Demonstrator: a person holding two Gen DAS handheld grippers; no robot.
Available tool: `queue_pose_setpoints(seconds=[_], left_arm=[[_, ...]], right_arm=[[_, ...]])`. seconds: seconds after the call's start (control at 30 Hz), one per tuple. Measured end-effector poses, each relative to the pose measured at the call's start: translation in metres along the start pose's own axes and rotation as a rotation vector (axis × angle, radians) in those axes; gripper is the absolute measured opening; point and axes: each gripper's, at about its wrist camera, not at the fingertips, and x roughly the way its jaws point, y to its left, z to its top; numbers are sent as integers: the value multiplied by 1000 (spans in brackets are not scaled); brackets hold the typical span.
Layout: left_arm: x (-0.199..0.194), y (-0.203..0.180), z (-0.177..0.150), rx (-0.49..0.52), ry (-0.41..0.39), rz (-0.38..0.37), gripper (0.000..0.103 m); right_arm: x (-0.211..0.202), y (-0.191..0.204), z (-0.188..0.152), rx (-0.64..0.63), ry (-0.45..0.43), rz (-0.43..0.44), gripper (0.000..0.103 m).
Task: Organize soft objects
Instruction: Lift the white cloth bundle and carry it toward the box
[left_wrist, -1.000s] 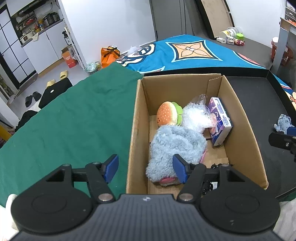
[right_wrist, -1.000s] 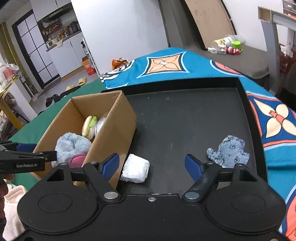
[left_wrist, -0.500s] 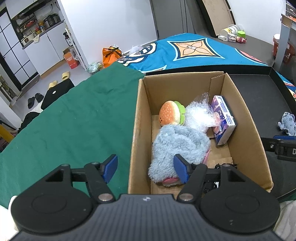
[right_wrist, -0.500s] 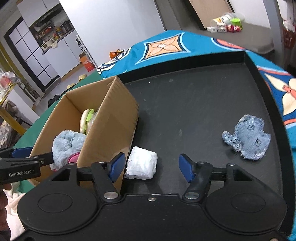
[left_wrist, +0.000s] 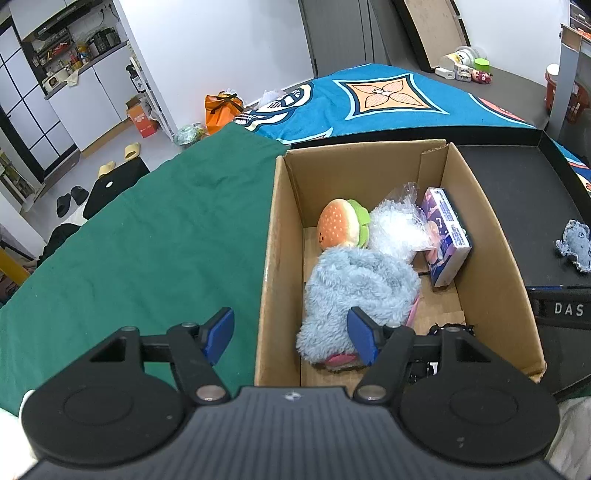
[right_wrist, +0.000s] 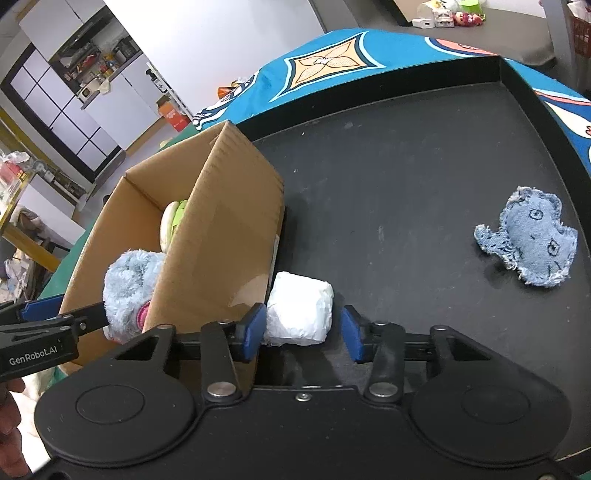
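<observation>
A white soft bundle (right_wrist: 299, 314) lies on the black tray (right_wrist: 406, 177) against the cardboard box (right_wrist: 221, 236). My right gripper (right_wrist: 303, 332) straddles the bundle, its jaws closing; the left pad touches it and a small gap shows at the right pad. My left gripper (left_wrist: 291, 336) hangs open over the box's near left wall (left_wrist: 267, 266), holding nothing. In the box sit a fluffy blue plush (left_wrist: 358, 284), a burger plush (left_wrist: 340, 227), a crinkled clear bag (left_wrist: 395, 229) and a tissue pack (left_wrist: 445, 236). A blue denim toy (right_wrist: 532, 240) lies on the tray at the right.
A green cloth (left_wrist: 147, 240) covers the table left of the box, and a blue patterned cloth (left_wrist: 388, 99) lies behind it. The tray has a raised rim (right_wrist: 517, 74). The left gripper's finger (right_wrist: 44, 325) shows at the left of the right wrist view.
My right gripper has dropped and shifted left onto the white bundle, and its jaws have narrowed around it. The left gripper has stayed put and open.
</observation>
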Motion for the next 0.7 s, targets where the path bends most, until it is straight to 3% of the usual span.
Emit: queue_pose_setpoints(seconds=[0.2, 0.7], left_arm=[[-1, 1, -1, -3, -1, -1, 66], [-5, 0, -2, -5, -6, -8, 66]], right_arm=[[-3, 6, 0, -43, 8, -9, 35], [-29, -19, 2, -41, -28, -151, 35]])
